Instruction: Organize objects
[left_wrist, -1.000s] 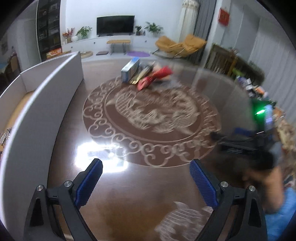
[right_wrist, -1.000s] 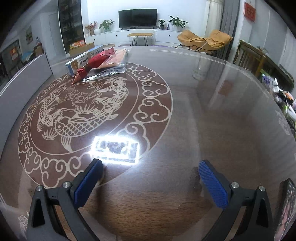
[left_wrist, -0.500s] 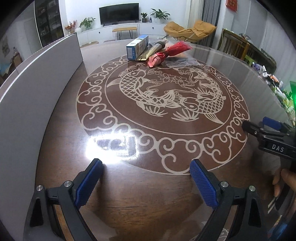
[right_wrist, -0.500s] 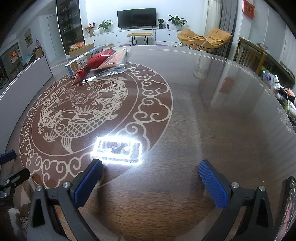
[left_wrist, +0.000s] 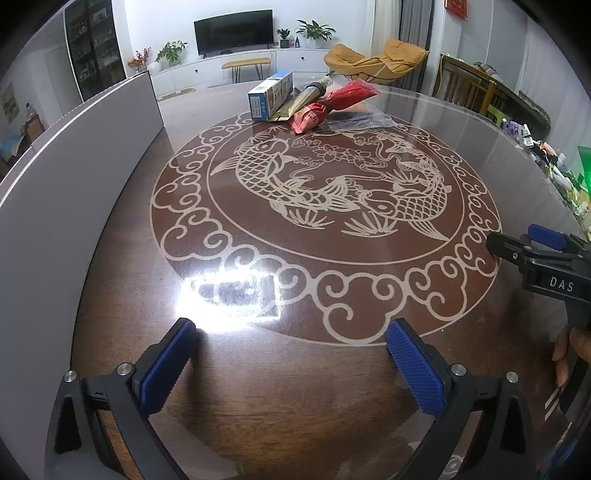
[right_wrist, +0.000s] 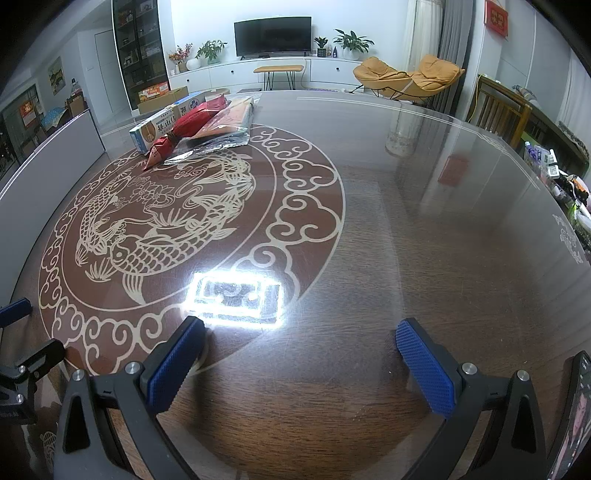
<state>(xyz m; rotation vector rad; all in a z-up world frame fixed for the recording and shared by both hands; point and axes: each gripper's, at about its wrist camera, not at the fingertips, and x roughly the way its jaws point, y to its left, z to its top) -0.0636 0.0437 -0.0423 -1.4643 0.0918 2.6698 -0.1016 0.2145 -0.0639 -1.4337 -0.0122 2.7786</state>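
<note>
Small pile of objects at the far side of the round table (left_wrist: 122, 280): a blue and white box (left_wrist: 269, 96), a red packet (left_wrist: 332, 101) lying across it, and a flat gold and silver bag (right_wrist: 225, 123) partly under the packet. All touching or overlapping, sitting just past the far edge of the fish pattern (left_wrist: 332, 192). The box's long axis runs away from the left camera, short end facing it. From the right view the same box (right_wrist: 166, 123) lies more side-on, and the packet's (right_wrist: 184, 127) twisted end points toward the near left.

Pile is well ahead of both grippers, none of it between any fingers. Left gripper (left_wrist: 291, 365): fingers wide apart, nothing in them, have just been opening further. Pile sits straight ahead of it, slightly right of centre. Right gripper (right_wrist: 299, 363): fingers wide apart, empty; pile lies far up and to the left of its line.

My read: left is the better-lined hand for a first reach; box end-on suits a grip across its narrow width. Right would have to swing left across the table. Grey board (left_wrist: 74, 177) stands along the left edge, clear of the pile.
</note>
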